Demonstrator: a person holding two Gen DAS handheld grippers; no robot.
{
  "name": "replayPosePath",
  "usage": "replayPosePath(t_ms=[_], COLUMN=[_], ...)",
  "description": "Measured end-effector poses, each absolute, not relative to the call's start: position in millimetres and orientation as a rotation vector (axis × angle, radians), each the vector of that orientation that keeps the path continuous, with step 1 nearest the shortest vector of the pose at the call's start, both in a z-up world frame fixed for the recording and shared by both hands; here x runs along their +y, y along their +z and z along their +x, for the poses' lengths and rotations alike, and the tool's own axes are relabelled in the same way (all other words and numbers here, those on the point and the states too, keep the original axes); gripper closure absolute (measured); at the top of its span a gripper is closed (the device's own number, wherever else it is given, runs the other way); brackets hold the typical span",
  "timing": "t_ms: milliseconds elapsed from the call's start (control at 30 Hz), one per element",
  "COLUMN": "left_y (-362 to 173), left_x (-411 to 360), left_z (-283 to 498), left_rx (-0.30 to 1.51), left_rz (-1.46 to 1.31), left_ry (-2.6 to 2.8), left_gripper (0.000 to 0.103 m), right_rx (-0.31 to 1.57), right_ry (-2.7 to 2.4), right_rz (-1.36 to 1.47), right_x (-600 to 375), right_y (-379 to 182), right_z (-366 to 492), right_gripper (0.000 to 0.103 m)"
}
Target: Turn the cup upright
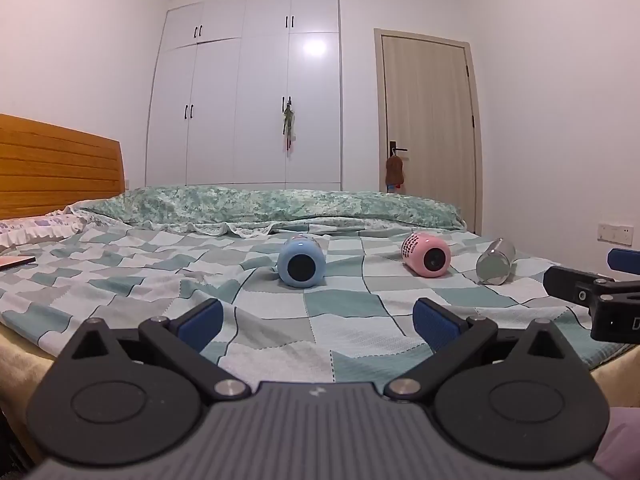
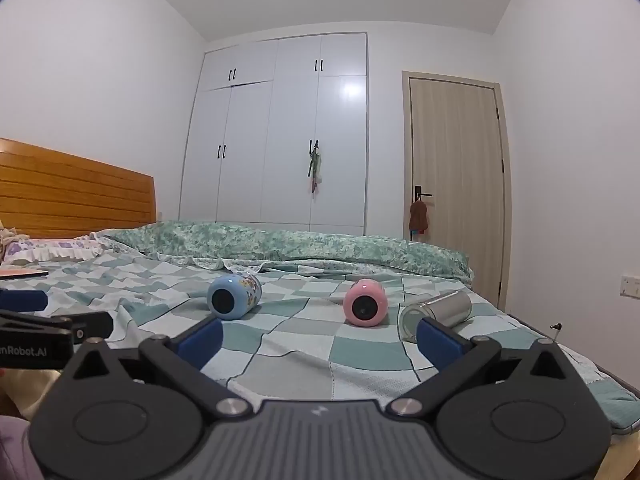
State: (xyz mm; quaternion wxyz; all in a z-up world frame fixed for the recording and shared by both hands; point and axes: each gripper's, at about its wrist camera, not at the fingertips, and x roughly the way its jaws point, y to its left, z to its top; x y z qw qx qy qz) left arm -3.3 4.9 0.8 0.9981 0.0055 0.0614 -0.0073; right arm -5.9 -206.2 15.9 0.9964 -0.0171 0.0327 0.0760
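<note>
Three cups lie on their sides on the checked bedspread (image 1: 344, 304), ends towards me: a blue cup (image 1: 300, 263) (image 2: 234, 297), a pink cup (image 1: 427, 255) (image 2: 365, 302) and a steel cup (image 1: 495, 267) (image 2: 436, 312). My left gripper (image 1: 318, 322) is open and empty, low over the bed's near edge, well short of the blue cup. My right gripper (image 2: 319, 338) is open and empty, just short of the pink and steel cups. Each gripper shows at the edge of the other's view, the right one (image 1: 592, 288) and the left one (image 2: 52, 332).
A rolled green quilt (image 1: 272, 208) lies across the bed behind the cups. A wooden headboard (image 1: 56, 168) and pillow (image 1: 36, 228) are at the left. A flat book-like object (image 1: 16, 262) lies at far left. White wardrobe (image 1: 248, 92) and door (image 1: 428, 120) stand behind.
</note>
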Motion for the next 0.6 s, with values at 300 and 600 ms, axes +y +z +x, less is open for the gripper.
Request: replayPosePath(t_ms=[300, 600], left_y=[0.0, 0.0], left_x=[6.1, 5.8], left_z=[-2.5, -2.8], left_rx=[0.124, 0.124], left_rz=[0.006, 0.005], left_ry=[-0.014, -0.015], left_gripper=[0.000, 0.000], right_rx=[0.063, 0.061], right_ry=[0.151, 0.151], right_rz=[-0.032, -0.030], right_x=[-207.1, -207.0], right_y=[16.4, 16.5], right_z=[-7.5, -7.3], right_gripper=[0.000, 0.000])
